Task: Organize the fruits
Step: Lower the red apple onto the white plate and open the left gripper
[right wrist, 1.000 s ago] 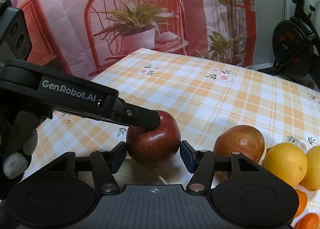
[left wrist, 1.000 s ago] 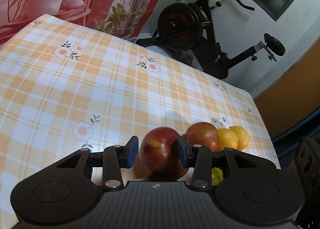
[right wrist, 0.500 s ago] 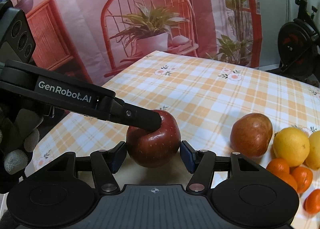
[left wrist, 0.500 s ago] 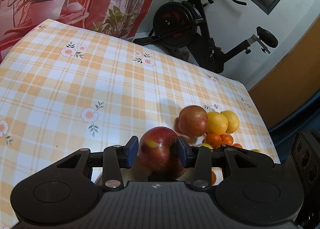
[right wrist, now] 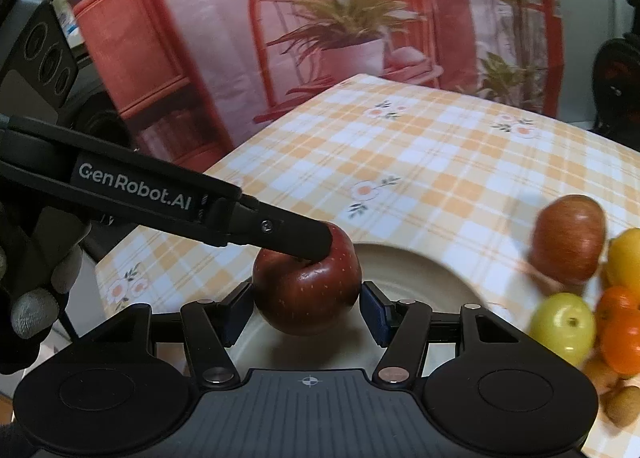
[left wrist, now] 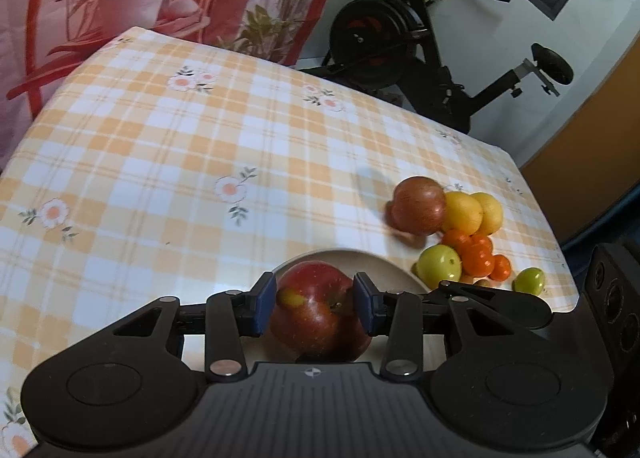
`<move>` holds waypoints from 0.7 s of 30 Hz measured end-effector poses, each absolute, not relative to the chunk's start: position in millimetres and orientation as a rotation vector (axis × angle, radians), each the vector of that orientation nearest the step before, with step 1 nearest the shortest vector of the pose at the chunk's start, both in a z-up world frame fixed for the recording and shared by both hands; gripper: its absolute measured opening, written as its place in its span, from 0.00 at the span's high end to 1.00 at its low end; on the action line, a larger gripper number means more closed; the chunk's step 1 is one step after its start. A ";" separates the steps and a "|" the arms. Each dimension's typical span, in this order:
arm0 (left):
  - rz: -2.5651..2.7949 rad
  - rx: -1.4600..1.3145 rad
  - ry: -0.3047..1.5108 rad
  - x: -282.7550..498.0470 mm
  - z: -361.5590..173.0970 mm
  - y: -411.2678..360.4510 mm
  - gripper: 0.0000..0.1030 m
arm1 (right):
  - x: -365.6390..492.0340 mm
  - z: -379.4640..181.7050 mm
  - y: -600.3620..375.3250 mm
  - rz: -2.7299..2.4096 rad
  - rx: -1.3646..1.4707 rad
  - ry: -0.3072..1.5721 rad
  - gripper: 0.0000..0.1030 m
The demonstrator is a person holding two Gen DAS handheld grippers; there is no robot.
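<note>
A dark red apple (left wrist: 316,314) hangs over a beige plate (left wrist: 372,260), and my left gripper (left wrist: 316,306) is shut on it with its blue pads at the two sides. In the right wrist view the same apple (right wrist: 306,294) sits between the pads of my right gripper (right wrist: 306,310), which touch its flanks. The left gripper's upper finger (right wrist: 296,236) presses into the apple's top dimple. The plate (right wrist: 420,270) lies just below. A second red apple (left wrist: 418,205) rests on the checked cloth.
Right of the plate lie yellow citrus (left wrist: 462,211), small tangerines (left wrist: 476,254), green fruits (left wrist: 440,266) and brown kiwis (right wrist: 622,404). A gloved hand (right wrist: 32,298) holds the left gripper. An exercise bike (left wrist: 400,41) stands beyond the table's far edge.
Both grippers have carried the red apple sideways away from the fruit pile. The plate has come into view beneath it, and the pile now lies further right.
</note>
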State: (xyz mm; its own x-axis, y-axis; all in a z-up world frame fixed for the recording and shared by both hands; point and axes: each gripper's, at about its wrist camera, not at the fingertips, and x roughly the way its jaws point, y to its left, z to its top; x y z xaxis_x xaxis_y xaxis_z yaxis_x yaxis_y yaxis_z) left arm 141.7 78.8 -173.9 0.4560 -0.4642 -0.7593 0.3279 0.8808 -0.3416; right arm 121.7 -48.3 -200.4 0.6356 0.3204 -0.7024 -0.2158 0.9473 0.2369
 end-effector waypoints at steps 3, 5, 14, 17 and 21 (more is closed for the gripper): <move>-0.474 -0.132 0.985 139.4 -175.6 81.7 0.57 | 123.7 -204.3 -40.2 0.327 0.117 0.840 0.47; -0.464 -0.124 0.990 138.1 -178.0 83.1 0.57 | 124.7 -207.8 -37.9 0.337 0.115 0.848 0.47; -0.417 -0.087 0.981 136.7 -181.0 82.3 0.39 | 123.9 -213.0 -39.1 0.347 0.123 0.852 0.46; -0.404 -0.070 0.978 134.6 -181.0 81.5 0.30 | 123.8 -213.0 -39.2 0.345 0.124 0.852 0.46; -0.382 -0.031 0.965 130.5 -179.6 78.7 0.23 | 123.0 -213.0 -41.1 0.329 0.125 0.849 0.44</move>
